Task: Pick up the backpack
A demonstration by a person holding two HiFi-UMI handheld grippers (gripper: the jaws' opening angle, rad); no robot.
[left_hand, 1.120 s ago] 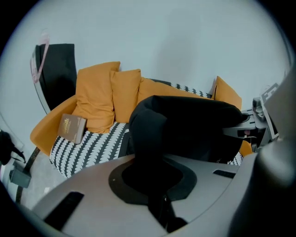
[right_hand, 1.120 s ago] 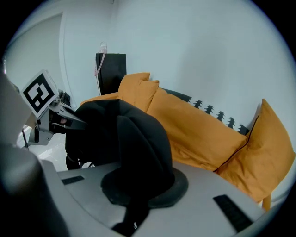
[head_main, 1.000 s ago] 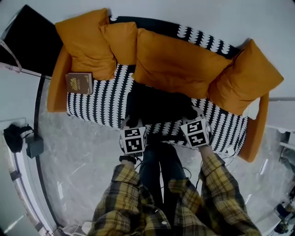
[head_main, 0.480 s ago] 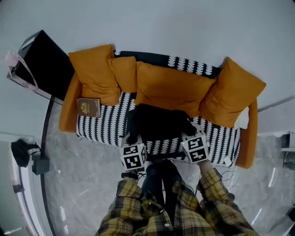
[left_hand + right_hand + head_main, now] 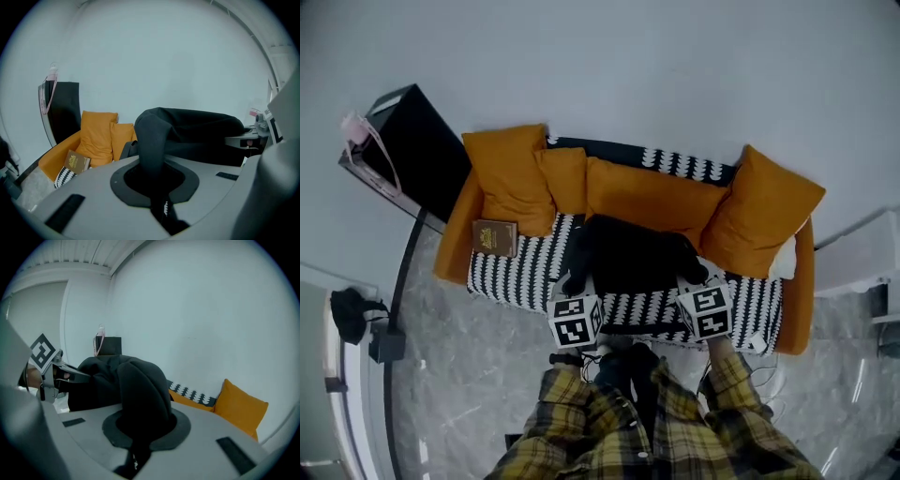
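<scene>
A brown book (image 5: 494, 238) lies on the patterned sofa (image 5: 530, 272) beside orange cushions (image 5: 649, 202), near a black cabinet (image 5: 417, 145).

Black-and-white patterned sofa (image 5: 525, 274) has orange cushions (image 5: 652, 199) propped along the back, plus a brown book (image 5: 494, 237) on its left end.

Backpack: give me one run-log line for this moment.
left gripper: shut on backpack | right gripper: shut on backpack | backpack: held above sofa

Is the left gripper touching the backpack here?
Touching. The left gripper view shows the left gripper with its jaws shut on a black strap of the backpack.
</scene>
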